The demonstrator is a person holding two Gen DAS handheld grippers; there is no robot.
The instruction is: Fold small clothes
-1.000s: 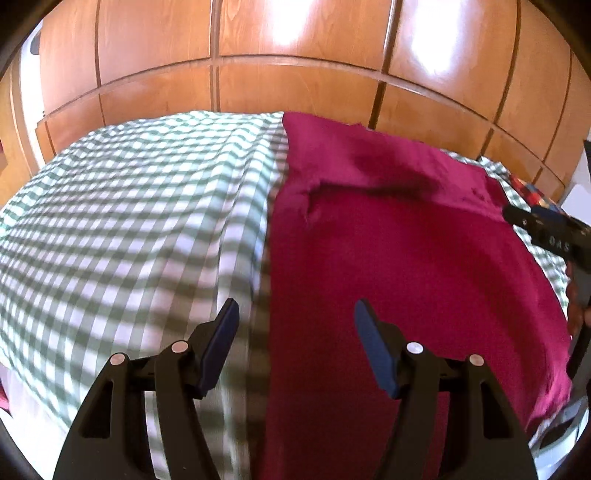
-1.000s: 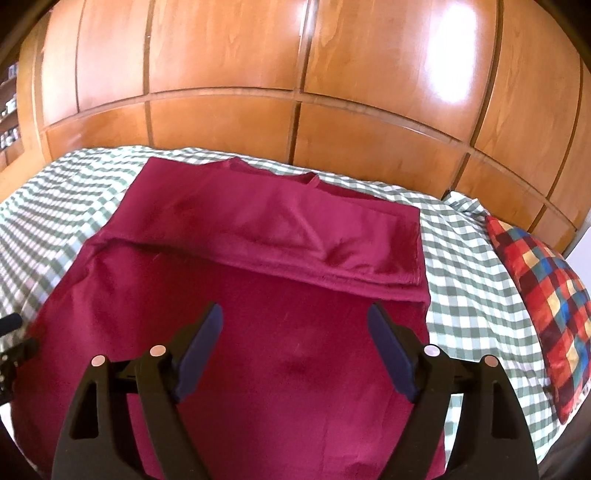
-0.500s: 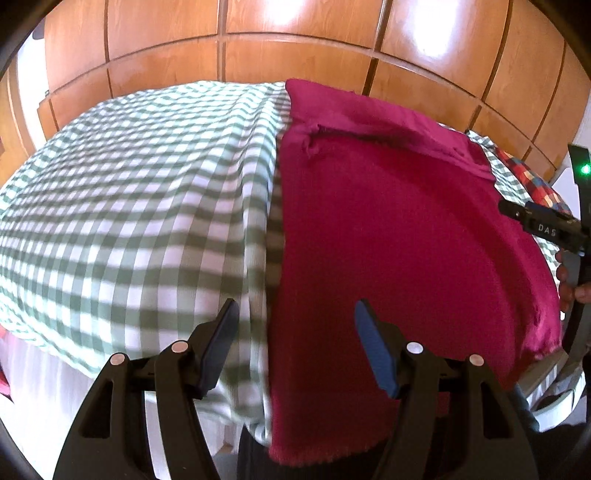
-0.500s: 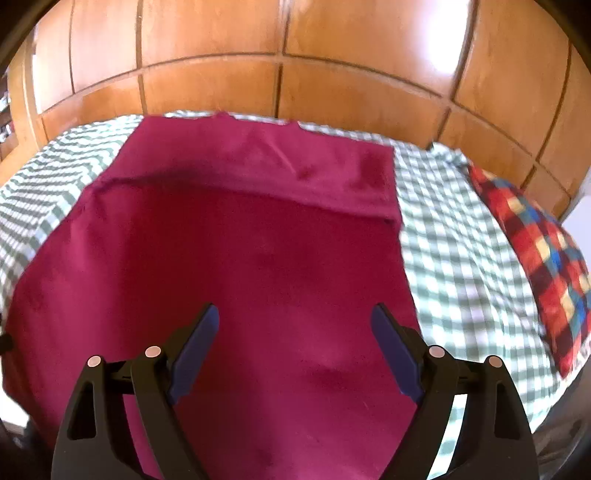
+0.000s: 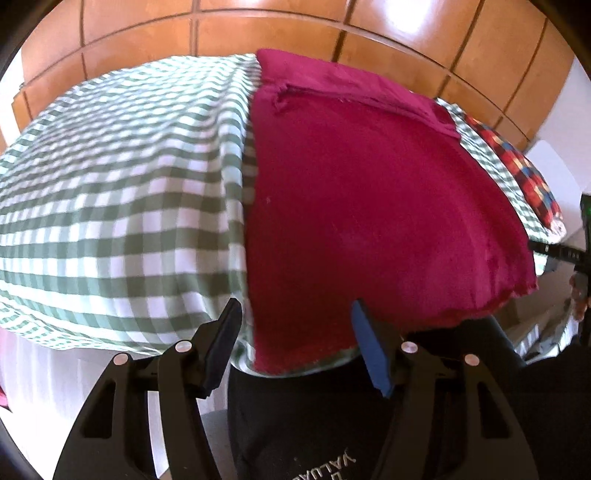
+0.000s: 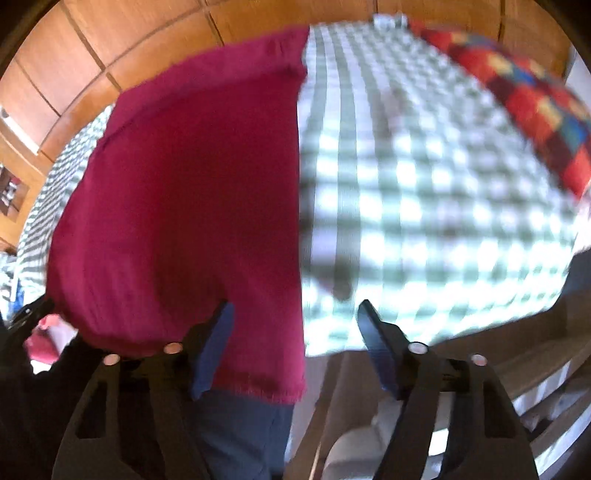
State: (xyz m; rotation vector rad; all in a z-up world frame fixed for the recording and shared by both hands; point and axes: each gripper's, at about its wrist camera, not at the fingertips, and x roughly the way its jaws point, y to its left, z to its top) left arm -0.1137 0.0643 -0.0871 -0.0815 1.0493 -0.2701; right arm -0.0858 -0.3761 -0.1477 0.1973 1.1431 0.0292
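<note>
Both grippers have pulled back to the bed's near edge; the left gripper (image 5: 295, 332) and right gripper (image 6: 295, 332) are closing, gripping nothing. The crimson garment (image 5: 369, 206) is lying lengthwise toward the wooden wall (image 5: 258, 33), on the checked sheet (image 5: 122, 177), beside a plaid pillow (image 6: 535, 99).

Garment (image 5: 369, 206) on bedspread (image 5: 110, 206) (pillow (image 5: 532, 177) beyond)

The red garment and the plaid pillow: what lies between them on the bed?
Only a strip of green checked sheet separates the red garment from the plaid pillow; the left wrist view shows it.
</note>
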